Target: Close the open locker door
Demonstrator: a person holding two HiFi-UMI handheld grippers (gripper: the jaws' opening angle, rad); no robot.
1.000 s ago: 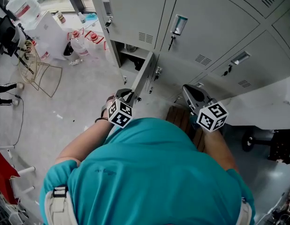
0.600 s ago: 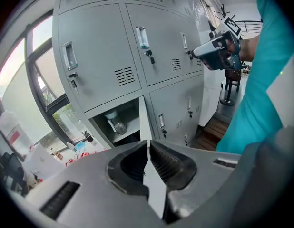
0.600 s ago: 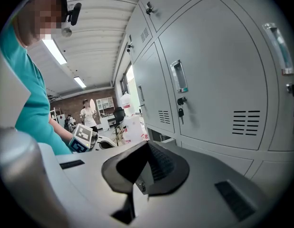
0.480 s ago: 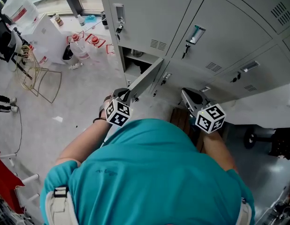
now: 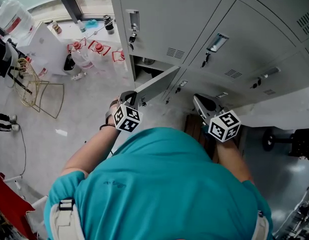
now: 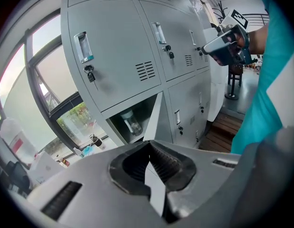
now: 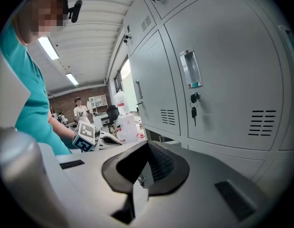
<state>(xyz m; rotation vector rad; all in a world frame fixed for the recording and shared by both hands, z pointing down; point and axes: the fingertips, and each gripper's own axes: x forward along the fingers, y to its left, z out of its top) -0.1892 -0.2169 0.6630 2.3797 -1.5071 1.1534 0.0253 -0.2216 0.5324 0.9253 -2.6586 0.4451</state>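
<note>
Grey lockers [image 5: 164,14]; lower locker door [image 5: 157,86] ajar, closed left claw [image 5: 128,98] by edge

Left gripper [image 5: 128,98] is held forward and tilted down; its jaws have just been closed, with nothing between them. Right gripper [image 5: 198,100] is held alongside, jaws together, empty.

Head view overhead, gripper views share lockers [image 5: 164,14]

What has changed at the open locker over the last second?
The locker door has swung partway toward shut and now lies flatter against the locker front, with the left claw following at its free edge. That claw's jaws have just been closing, and nothing shows between them. The door is still ajar. The right claw still hangs to the door's right, off the door.
</note>
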